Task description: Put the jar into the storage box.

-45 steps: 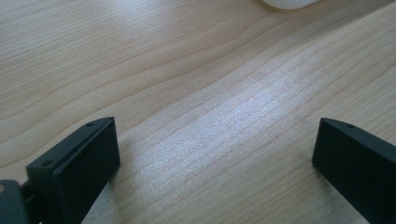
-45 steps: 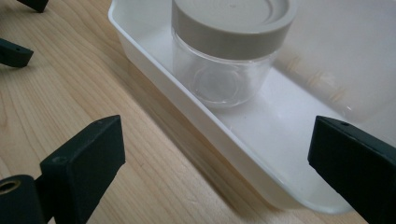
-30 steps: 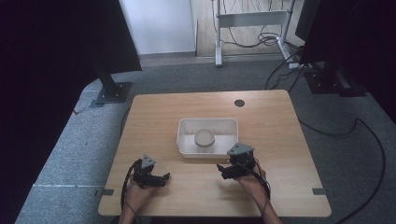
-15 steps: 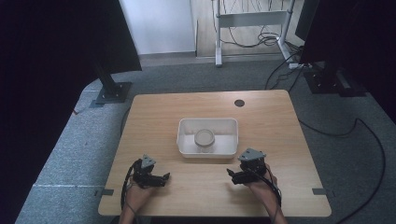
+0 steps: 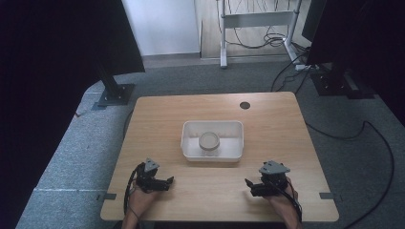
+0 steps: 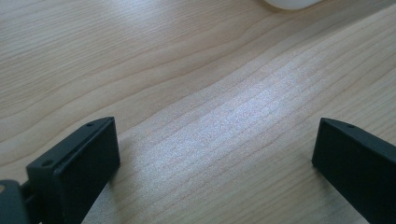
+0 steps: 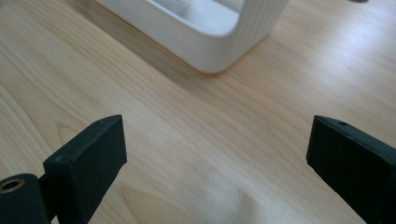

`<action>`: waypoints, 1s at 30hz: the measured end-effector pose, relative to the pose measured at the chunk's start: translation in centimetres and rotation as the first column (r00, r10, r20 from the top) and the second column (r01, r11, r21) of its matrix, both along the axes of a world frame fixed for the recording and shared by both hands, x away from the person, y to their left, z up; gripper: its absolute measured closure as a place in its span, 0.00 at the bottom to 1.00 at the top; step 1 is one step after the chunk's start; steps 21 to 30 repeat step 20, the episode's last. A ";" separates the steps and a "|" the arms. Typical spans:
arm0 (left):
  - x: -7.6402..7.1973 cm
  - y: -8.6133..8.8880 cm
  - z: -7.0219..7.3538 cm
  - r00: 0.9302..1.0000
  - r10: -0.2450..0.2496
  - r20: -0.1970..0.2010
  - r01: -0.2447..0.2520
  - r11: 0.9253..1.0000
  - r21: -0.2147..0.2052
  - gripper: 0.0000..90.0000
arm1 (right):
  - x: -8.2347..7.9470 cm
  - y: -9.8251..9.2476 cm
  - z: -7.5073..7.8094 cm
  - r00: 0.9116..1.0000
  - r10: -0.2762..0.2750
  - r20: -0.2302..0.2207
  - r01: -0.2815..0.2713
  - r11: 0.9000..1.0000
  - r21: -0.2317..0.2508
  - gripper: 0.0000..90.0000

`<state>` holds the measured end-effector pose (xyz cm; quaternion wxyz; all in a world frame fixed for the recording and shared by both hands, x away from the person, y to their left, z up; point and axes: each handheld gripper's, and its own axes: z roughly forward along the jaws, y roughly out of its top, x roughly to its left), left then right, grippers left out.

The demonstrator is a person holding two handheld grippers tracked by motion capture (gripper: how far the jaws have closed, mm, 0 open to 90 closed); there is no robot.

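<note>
A white rectangular tray (image 5: 191, 130) sits at the middle of the wooden table (image 5: 267, 119), with a round beige disc (image 5: 209, 140) lying inside it. My left gripper (image 5: 165, 183) rests low over the table near the front left, open, with bare wood between its jaws (image 6: 215, 149). My right gripper (image 5: 250, 187) is at the front right, also open and holding nothing; in the right gripper view (image 7: 217, 154) a rounded corner of the tray (image 7: 219, 44) lies ahead of it, a short way off.
A dark round cable hole (image 5: 245, 105) sits near the table's far edge. Black stands (image 5: 114, 93) and loose cables (image 5: 367, 129) lie on the grey carpet around the table. A white edge (image 6: 292, 3) shows at the top of the left gripper view.
My right gripper has drawn back from beside the tray toward the front edge and a little to the right. The left gripper has stayed in place.
</note>
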<state>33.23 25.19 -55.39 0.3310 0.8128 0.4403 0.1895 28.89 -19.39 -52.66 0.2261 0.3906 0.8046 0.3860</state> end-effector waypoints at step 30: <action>0.0 0.0 0.0 1.000 0.000 0.000 0.000 1.000 0.000 0.00 | -3.3 -3.9 -3.2 0.990 -0.122 -0.076 0.119 0.992 -0.046 0.05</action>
